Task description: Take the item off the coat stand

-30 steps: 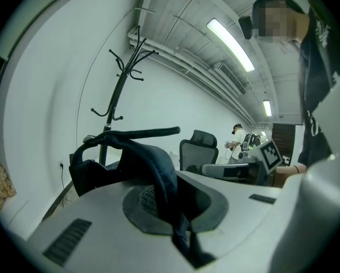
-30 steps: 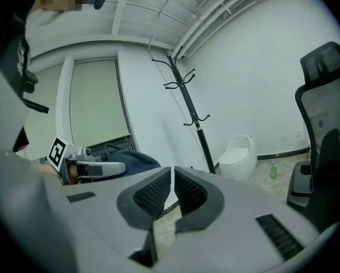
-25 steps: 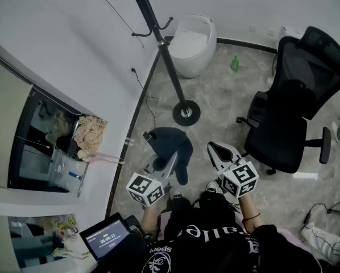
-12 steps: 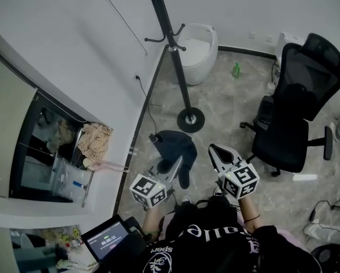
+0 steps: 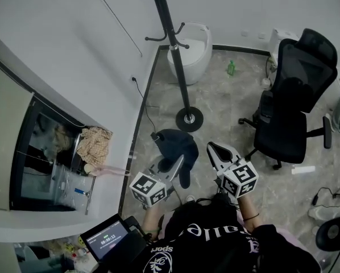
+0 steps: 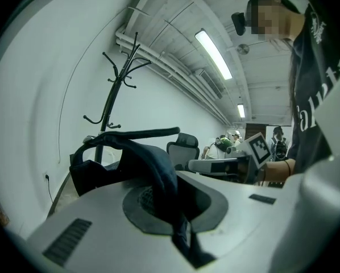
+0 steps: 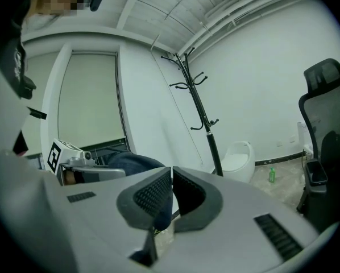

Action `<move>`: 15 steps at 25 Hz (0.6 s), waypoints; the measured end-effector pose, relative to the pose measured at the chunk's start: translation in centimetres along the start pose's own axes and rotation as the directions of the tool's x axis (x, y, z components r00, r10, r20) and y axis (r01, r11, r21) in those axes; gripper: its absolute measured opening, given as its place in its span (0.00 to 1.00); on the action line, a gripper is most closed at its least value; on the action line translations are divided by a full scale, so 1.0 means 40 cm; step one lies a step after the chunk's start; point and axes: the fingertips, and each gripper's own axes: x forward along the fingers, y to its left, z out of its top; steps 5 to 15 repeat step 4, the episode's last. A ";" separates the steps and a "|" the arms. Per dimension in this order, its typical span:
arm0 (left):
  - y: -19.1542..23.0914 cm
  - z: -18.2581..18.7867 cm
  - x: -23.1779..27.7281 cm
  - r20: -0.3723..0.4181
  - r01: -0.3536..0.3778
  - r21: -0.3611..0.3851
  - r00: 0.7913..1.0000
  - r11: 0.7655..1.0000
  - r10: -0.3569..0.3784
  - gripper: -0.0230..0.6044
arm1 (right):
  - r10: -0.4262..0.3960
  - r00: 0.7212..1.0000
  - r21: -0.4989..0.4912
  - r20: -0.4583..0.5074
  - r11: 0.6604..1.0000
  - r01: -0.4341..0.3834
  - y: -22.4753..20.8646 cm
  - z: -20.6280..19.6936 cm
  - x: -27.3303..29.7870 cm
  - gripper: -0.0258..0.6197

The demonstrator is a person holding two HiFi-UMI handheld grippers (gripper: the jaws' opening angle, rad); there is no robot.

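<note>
1 coat stand (image 5: 173,44) at 12 o'clock. 1 dark cloth item (image 5: 175,144) is clamped in the left gripper (image 5: 174,162). The right gripper (image 5: 214,149) is closed and empty. Both grippers point nearly level, toward 12 o'clock.

dark fabric bag (image 5: 173,144) before the tall black metal coat stand (image 5: 175,61); black mesh office chair (image 5: 295,95) to their right.

coat stand (image 5: 180,78) black | item (image 5: 173,141) dark navy | bottle (image 5: 231,68) green | chair (image 5: 298,78) black

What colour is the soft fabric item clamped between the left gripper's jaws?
The soft fabric item is dark navy blue; the left gripper view shows it best.
</note>
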 end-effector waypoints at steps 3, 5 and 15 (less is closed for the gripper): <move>0.006 -0.004 -0.015 -0.002 0.015 0.002 1.000 1.000 -0.015 0.05 | -0.014 1.000 0.003 0.001 1.000 0.014 0.016 -0.015 0.006 0.07; 0.008 -0.006 -0.019 -0.002 0.020 0.002 1.000 1.000 -0.020 0.05 | -0.020 1.000 0.004 0.002 1.000 0.020 0.020 -0.021 0.008 0.07; 0.008 -0.006 -0.019 -0.002 0.020 0.002 1.000 1.000 -0.020 0.05 | -0.020 1.000 0.004 0.002 1.000 0.020 0.020 -0.021 0.008 0.07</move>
